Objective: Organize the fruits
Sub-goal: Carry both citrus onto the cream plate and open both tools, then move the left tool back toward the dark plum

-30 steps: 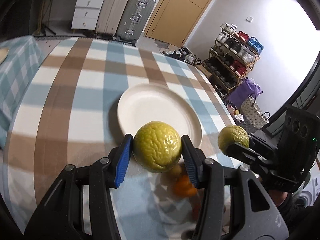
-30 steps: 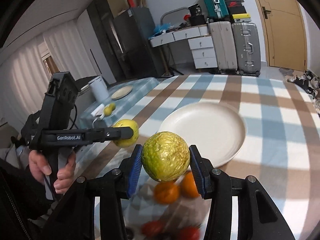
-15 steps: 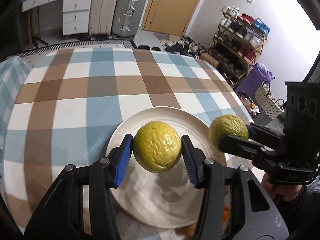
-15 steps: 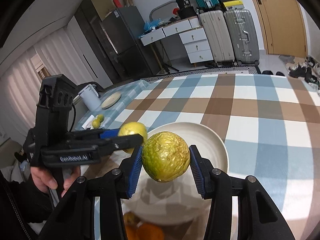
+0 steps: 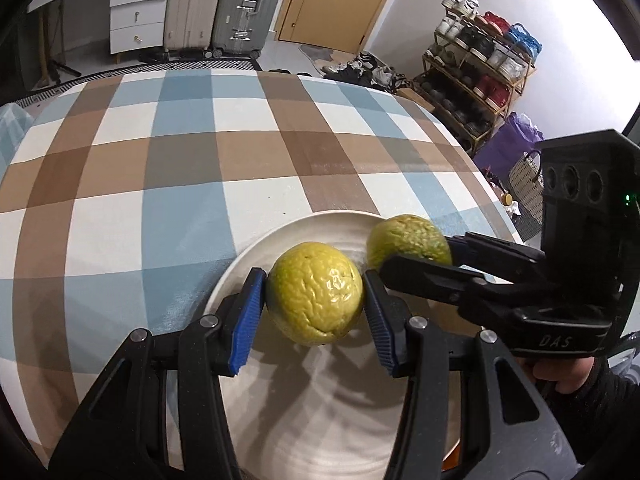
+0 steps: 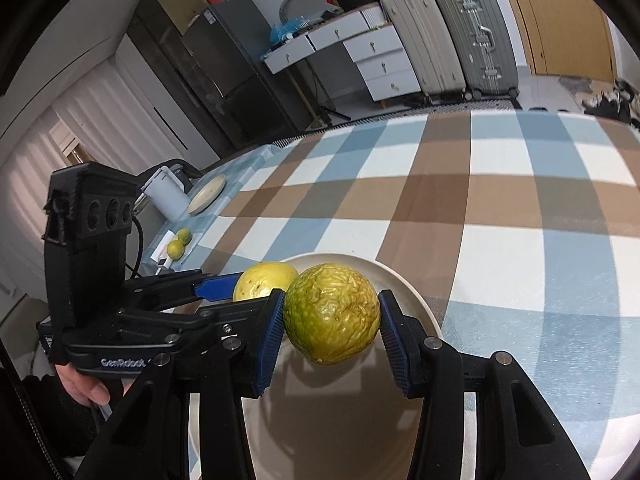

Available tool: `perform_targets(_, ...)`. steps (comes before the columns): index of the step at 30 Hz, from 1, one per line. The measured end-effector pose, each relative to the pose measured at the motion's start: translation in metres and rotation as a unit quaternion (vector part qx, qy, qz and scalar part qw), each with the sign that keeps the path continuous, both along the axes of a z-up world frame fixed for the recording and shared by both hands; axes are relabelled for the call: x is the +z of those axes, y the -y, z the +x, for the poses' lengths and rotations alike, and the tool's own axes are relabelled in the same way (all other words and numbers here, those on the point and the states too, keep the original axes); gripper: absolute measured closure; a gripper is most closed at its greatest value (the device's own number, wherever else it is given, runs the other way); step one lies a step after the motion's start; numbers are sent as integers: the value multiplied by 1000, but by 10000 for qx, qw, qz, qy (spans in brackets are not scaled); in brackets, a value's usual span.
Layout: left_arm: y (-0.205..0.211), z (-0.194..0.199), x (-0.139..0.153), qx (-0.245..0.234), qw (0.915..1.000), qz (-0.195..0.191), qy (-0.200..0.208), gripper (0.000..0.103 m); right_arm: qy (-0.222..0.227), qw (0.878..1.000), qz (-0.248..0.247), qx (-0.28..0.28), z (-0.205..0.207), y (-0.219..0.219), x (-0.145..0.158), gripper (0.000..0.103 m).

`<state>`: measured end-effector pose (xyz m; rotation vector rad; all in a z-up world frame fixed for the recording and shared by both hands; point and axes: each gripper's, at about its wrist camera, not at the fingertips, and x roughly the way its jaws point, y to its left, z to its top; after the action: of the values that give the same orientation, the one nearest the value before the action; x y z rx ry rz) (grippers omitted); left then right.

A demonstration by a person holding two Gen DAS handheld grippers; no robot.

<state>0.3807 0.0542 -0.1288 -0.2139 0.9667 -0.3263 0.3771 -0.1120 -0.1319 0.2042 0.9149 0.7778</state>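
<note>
Checked table (image 5: 168, 184): both grippers pinch fruit over bare plate (image 5: 256, 252), left gripper (image 5: 314, 306) and right gripper (image 6: 332, 316); nothing set down yet.

We see two suitcases (image 5: 224, 4) by a white drawer unit (image 5: 136, 12), and a loaded shoe rack (image 5: 476, 76) nearby.

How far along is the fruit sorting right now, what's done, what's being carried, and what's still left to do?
Done: nothing rests on the white plate yet. In hand: the left gripper clamps a wrinkled yellow fruit and the right gripper clamps a greener wrinkled fruit, both above the plate. Left: setting both down and releasing; two small green fruits sit on the far table.
</note>
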Motion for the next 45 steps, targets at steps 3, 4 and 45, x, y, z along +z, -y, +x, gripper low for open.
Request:
perform_targets(3, 1, 4, -1, 2, 10000, -16, 37, 57, -19, 10000, 6, -33, 2, 0, -3, 56)
perform_targets(4, 1, 3, -1, -3, 10000, -16, 32, 57, -18, 10000, 11, -52, 3, 1, -4, 56)
perform_targets(45, 6, -224, 118, 956, 9834, 475, 1468, 1, 1400, 9839, 575, -950, -200, 73, 105, 0)
